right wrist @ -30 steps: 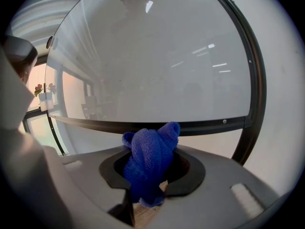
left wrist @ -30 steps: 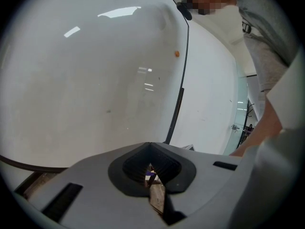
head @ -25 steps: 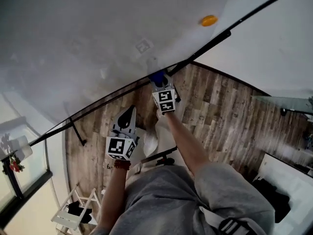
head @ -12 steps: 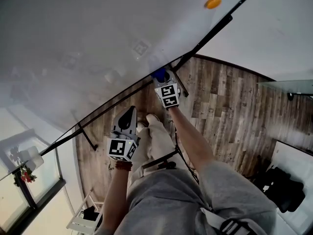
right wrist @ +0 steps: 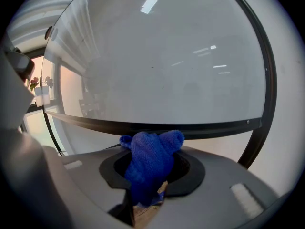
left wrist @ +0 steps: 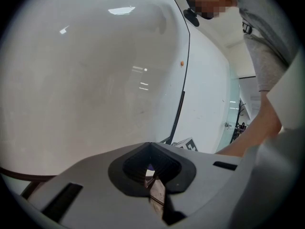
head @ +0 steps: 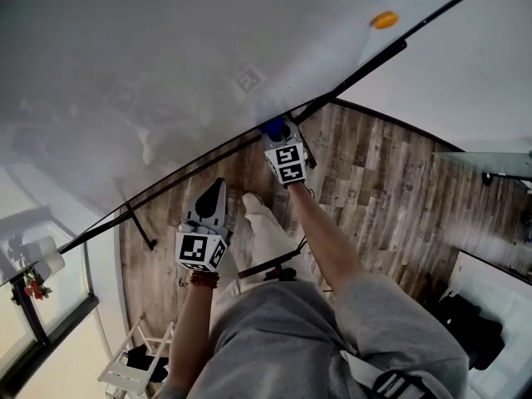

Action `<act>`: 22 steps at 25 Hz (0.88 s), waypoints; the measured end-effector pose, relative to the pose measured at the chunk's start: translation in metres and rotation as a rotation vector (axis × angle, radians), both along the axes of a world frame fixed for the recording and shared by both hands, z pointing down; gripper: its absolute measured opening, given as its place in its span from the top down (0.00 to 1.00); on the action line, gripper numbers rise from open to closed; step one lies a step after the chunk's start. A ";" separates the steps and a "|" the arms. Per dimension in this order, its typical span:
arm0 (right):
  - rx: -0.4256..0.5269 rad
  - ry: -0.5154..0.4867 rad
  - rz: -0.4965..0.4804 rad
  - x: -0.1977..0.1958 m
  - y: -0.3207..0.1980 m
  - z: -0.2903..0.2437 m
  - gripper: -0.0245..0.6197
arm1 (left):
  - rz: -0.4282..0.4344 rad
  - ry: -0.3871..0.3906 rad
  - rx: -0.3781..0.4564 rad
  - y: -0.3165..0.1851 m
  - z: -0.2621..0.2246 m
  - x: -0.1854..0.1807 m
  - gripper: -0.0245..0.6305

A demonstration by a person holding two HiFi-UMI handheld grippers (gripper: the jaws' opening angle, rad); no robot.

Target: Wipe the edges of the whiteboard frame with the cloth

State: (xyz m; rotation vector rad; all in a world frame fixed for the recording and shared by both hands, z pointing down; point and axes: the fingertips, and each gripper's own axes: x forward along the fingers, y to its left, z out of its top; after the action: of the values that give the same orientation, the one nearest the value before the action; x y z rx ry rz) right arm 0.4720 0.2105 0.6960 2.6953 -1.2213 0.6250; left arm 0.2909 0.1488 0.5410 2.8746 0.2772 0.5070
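Right gripper (head: 276, 135) clamped on the blue cloth (right wrist: 151, 162), at the whiteboard frame (right wrist: 214, 125) bottom edge; left gripper (head: 216, 188) closed, empty.

A: Where does the head view look from?
B: From above, steeply down the whiteboard (head: 166, 56) to its black frame (head: 199, 166) and the wooden floor (head: 382, 181).
A: And the gripper views?
B: Both sit close, facing the whiteboard; all three share that frame.
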 end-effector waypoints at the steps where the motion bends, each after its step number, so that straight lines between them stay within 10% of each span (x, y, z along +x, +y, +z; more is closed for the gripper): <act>1: -0.004 -0.007 -0.003 -0.001 0.000 0.000 0.75 | 0.006 -0.002 0.001 -0.001 0.000 0.000 0.95; 22: -0.022 -0.059 0.000 -0.024 -0.025 0.001 0.75 | 0.018 0.026 0.030 -0.037 -0.018 -0.012 0.95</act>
State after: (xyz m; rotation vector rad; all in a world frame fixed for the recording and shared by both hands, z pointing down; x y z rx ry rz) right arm 0.4482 0.1853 0.6967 2.6763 -1.2208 0.7183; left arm 0.2790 0.1120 0.5229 2.9126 0.3024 0.4816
